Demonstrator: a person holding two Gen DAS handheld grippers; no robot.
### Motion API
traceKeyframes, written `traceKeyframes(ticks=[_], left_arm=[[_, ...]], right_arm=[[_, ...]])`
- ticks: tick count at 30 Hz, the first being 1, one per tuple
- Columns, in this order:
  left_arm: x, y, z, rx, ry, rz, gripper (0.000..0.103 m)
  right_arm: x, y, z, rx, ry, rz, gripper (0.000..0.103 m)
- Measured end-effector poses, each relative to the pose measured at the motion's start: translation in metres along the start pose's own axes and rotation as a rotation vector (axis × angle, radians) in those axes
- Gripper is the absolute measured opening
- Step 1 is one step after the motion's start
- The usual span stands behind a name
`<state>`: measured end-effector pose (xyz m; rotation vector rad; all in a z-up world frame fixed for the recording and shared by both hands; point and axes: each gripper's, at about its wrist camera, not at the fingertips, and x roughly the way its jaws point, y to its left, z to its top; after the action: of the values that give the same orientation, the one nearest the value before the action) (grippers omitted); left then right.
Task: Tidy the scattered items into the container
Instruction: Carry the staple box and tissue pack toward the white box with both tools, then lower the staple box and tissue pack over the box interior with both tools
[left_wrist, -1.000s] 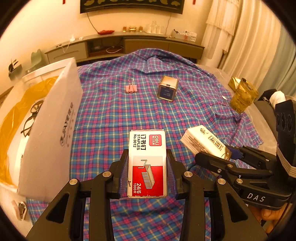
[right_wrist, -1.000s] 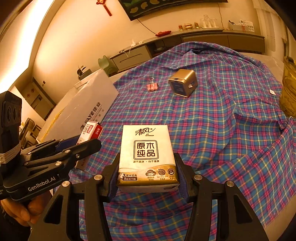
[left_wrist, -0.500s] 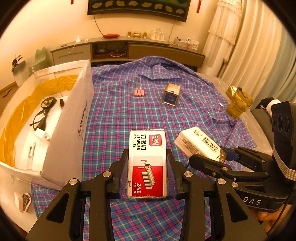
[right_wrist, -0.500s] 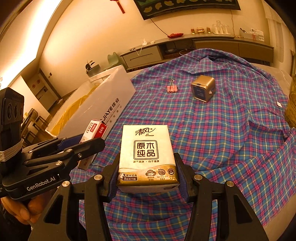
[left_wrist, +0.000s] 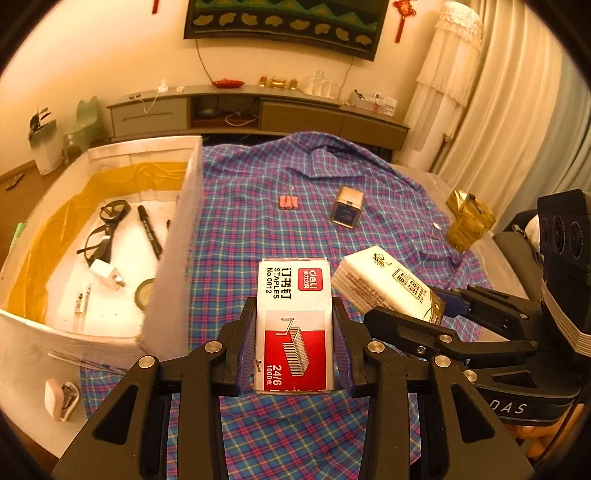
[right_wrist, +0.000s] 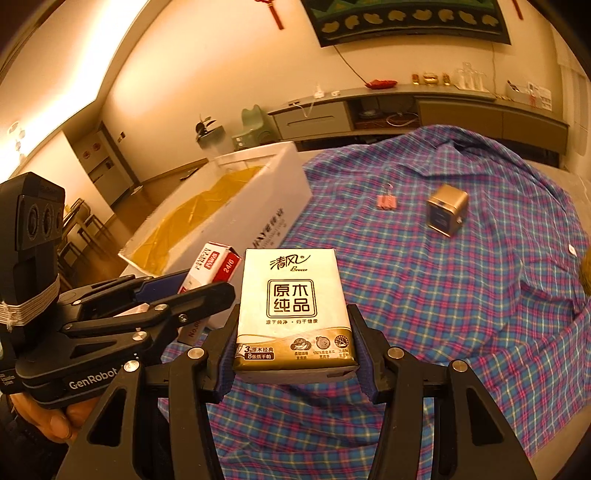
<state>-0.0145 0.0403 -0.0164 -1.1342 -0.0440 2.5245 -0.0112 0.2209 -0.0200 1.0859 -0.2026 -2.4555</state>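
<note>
My left gripper (left_wrist: 294, 332) is shut on a red and white staples box (left_wrist: 293, 317) and holds it above the plaid cloth. My right gripper (right_wrist: 293, 343) is shut on a white and gold tissue pack (right_wrist: 293, 306), also lifted. The white box container (left_wrist: 173, 236) with yellow lining stands to the left; it also shows in the right wrist view (right_wrist: 258, 206). Glasses (left_wrist: 103, 229), a pen (left_wrist: 149, 230) and a white charger (left_wrist: 107, 273) lie inside. A pink binder clip (left_wrist: 289, 202) and a small gold cube (left_wrist: 347, 211) lie on the cloth farther back.
A plaid shirt (left_wrist: 258, 229) covers the table. A gold wrapped jar (left_wrist: 469, 221) stands at the right edge. A small clip-like item (left_wrist: 62, 398) lies outside the box at the lower left. A grey sideboard (left_wrist: 258, 114) runs along the far wall.
Both grippers have risen with their loads. The left view now looks down into the open box, whose contents have come into sight.
</note>
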Motion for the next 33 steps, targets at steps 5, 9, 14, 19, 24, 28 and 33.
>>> traceKeyframes(ticks=[5,9,14,19,24,28,33], left_arm=[[-0.011,0.011,0.002,-0.014,-0.016,0.001,0.038],[-0.018,0.02,0.003,-0.025,-0.029,0.001,0.038],[-0.028,0.03,0.003,-0.039,-0.043,0.001,0.038],[-0.037,0.038,0.004,-0.05,-0.057,0.003,0.038],[-0.045,0.045,0.006,-0.055,-0.073,0.011,0.038],[-0.053,0.053,0.008,-0.059,-0.086,0.021,0.038],[-0.061,0.063,0.011,-0.065,-0.1,0.032,0.038]], right_arm=[[-0.001,0.014,0.008,-0.029,-0.006,0.008,0.054],[-0.002,0.027,0.014,-0.052,-0.011,0.018,0.054],[-0.003,0.038,0.02,-0.076,-0.014,0.031,0.054],[-0.004,0.05,0.028,-0.098,-0.025,0.036,0.054],[-0.006,0.061,0.036,-0.127,-0.034,0.042,0.054],[-0.005,0.07,0.042,-0.148,-0.036,0.049,0.054],[-0.003,0.081,0.047,-0.172,-0.037,0.056,0.054]])
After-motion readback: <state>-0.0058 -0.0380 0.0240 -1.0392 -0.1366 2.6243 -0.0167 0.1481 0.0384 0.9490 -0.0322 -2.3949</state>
